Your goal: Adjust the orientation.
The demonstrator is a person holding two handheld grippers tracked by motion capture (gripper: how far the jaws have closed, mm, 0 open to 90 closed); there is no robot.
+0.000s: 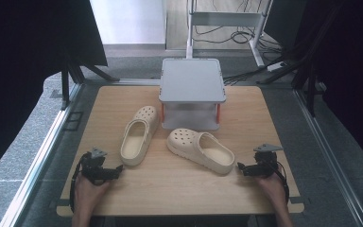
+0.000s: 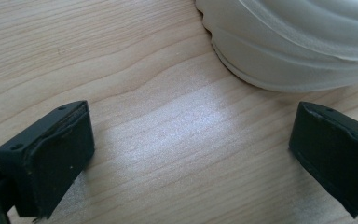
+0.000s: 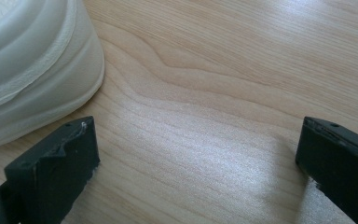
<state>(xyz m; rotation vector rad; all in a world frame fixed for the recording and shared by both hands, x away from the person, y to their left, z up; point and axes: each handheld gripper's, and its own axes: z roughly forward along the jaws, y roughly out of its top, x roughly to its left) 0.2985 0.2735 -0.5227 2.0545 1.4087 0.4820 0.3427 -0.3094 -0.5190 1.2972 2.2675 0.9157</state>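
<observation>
Left gripper view: top edge crops the left clog (image 2: 298, 42), only a curved sole rim in frame. Right gripper view: right clog (image 3: 32, 70) cut by top and left edges. High view: grey two-tier stand (image 1: 192, 93) hides its lower shelf under the top plate; forearms cut at bottom edge; dark drapes both sides unreadable.

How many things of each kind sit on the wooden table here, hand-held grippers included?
Cream clogs: 2, the left clog and the right clog
Grey two-tier stand: 1
Grippers: 2, the left gripper and the right gripper, both open and holding nothing
Total: 5
</observation>
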